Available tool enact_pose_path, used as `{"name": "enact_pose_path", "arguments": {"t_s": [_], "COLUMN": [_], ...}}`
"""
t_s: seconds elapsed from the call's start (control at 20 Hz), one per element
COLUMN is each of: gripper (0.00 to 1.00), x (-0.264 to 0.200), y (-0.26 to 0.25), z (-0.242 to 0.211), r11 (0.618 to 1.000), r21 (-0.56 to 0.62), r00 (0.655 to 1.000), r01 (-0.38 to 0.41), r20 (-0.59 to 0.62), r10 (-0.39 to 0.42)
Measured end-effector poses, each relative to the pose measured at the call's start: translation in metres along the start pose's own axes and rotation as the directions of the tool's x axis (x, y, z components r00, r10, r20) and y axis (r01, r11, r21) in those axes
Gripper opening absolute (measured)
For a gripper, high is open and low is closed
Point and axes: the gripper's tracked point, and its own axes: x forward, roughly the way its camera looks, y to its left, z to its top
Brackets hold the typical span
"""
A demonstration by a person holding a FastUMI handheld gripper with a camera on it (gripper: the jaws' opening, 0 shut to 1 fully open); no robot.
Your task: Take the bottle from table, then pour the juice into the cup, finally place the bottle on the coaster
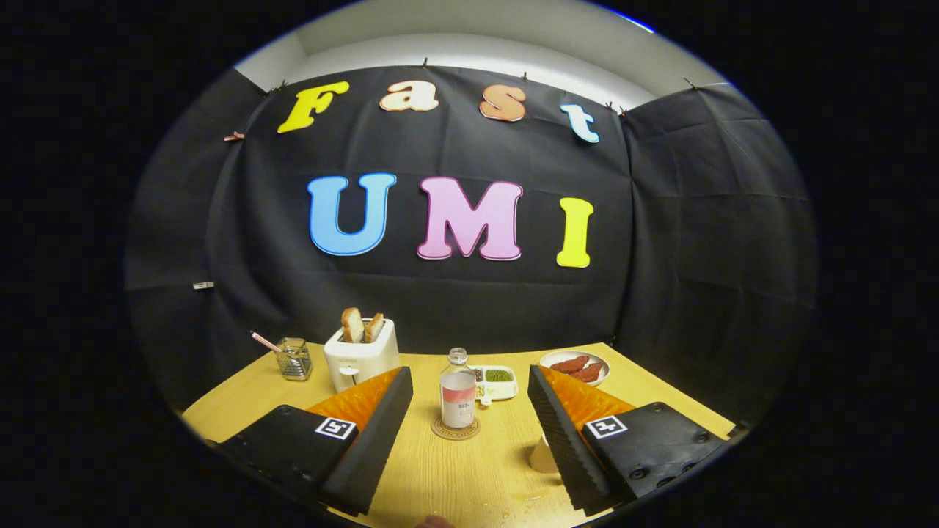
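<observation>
the gripper [469, 411] hangs spread wide, holding nothing. ahead between its fingers the clear glass bottle [458, 396] stands upright on the round cork coaster [455, 429]. a white toaster [361, 357] and a white plate of sausages [574, 365] flank it, and a pale cup [543, 456] sits against the right finger.

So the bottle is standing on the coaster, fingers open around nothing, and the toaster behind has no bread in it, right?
Not quite: the toaster holds two slices of bread, as the gripper view shows. The rest holds: the bottle stands on the coaster, and the gripper is open around nothing.

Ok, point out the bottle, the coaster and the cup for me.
bottle [458, 400]: gripper view, on its label, mid-body.
coaster [440, 431]: gripper view, on the rim showing under the bottle.
cup [541, 458]: gripper view, on its side beside the finger.
</observation>
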Motion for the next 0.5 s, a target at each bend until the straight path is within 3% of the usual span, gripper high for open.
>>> {"name": "enact_pose_path", "arguments": {"t_s": [0.2,0.5], "gripper": [0.97,0.97], "x": [-0.043,-0.093], "y": [-0.017,-0.048], "z": [0.009,0.018], "r11": [0.998,0.996], "r21": [-0.013,-0.020], "r00": [0.998,0.995], "r01": [-0.061,-0.091], "r20": [-0.012,-0.037], "r10": [0.061,0.090]}}
